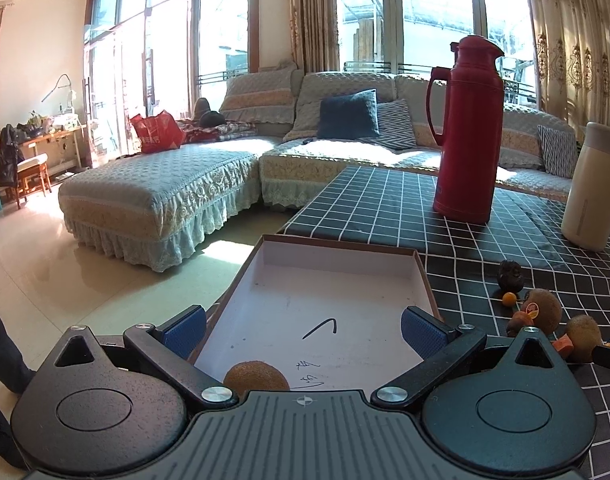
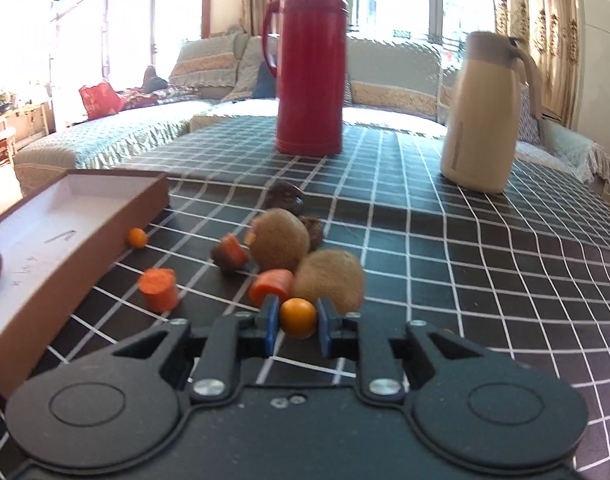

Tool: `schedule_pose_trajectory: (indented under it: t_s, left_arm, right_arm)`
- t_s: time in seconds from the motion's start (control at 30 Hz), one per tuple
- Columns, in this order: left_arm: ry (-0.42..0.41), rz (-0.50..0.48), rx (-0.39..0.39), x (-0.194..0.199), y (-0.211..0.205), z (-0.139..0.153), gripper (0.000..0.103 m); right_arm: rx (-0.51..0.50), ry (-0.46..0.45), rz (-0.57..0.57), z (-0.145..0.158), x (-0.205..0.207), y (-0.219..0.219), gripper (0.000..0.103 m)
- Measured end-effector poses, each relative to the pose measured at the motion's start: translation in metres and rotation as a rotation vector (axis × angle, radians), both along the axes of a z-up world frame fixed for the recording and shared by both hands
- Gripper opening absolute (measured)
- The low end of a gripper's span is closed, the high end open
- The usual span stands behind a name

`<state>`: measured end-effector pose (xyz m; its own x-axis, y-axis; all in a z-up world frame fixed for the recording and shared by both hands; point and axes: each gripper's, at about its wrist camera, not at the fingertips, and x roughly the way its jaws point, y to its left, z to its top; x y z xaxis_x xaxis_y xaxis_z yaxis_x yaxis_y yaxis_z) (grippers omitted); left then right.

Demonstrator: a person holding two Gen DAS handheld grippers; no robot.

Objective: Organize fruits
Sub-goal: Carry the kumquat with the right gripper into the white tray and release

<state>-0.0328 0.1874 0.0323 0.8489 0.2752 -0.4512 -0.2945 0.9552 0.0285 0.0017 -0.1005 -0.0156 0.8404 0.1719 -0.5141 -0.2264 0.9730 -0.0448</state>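
My right gripper [image 2: 298, 319] is shut on a small orange fruit [image 2: 298, 317], held just above the checked tablecloth. Right behind it lie two kiwis [image 2: 280, 239] [image 2: 332, 280], carrot pieces [image 2: 158, 289] [image 2: 271, 285], dark wrinkled fruits [image 2: 283, 196] and another small orange fruit [image 2: 137, 237]. A brown box lid with a white inside [image 2: 71, 216] lies to the left. My left gripper [image 1: 303, 330] is open over that lid [image 1: 333, 280], and one kiwi [image 1: 256, 377] lies in the lid between its fingers, near the camera. The fruit pile also shows in the left wrist view [image 1: 541, 310].
A red thermos [image 2: 309, 60] and a cream jug [image 2: 483, 112] stand at the back of the table [image 2: 465, 260]. The lid overhangs the table's left edge. A sofa [image 1: 209, 168] and tiled floor lie beyond.
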Motion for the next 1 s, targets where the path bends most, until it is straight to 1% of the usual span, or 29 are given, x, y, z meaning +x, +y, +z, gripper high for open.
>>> schedule_pose_trajectory:
  t_s: [0.13,0.3,0.4,0.53,0.7,0.87,0.93,0.97,1.0]
  left_arm:
    - [-0.019,0.056,-0.040,-0.002,0.021,0.004,0.103]
    - [-0.020,0.112,-0.081,-0.001,0.044,0.002,0.103]
    - [-0.018,0.128,-0.090,-0.001,0.051,0.000,0.103]
    - [-0.022,0.139,-0.099,-0.001,0.056,0.000,0.103]
    - [-0.018,0.152,-0.113,0.001,0.062,-0.001,0.103]
    - [-0.009,0.151,-0.114,0.003,0.062,-0.004,0.103]
    - [-0.007,0.146,-0.111,0.004,0.060,-0.004,0.103]
    - [-0.008,0.145,-0.108,0.004,0.059,-0.004,0.103]
    - [-0.006,0.143,-0.106,0.004,0.058,-0.004,0.103]
  right_arm:
    - [0.016,-0.042,0.122,0.018,-0.018,0.042,0.019]
    - [0.028,-0.057,0.253,0.032,-0.034,0.095,0.019]
    - [0.024,-0.045,0.316,0.031,-0.043,0.123,0.019]
    - [0.010,-0.010,0.378,0.021,-0.048,0.154,0.019]
    - [-0.017,0.041,0.411,0.003,-0.051,0.174,0.019]
    - [-0.026,0.075,0.405,-0.009,-0.049,0.176,0.020]
    - [-0.028,0.076,0.399,-0.010,-0.047,0.176,0.022]
    - [-0.031,0.076,0.396,-0.010,-0.048,0.175,0.025]
    - [-0.032,0.082,0.400,-0.010,-0.047,0.175,0.026]
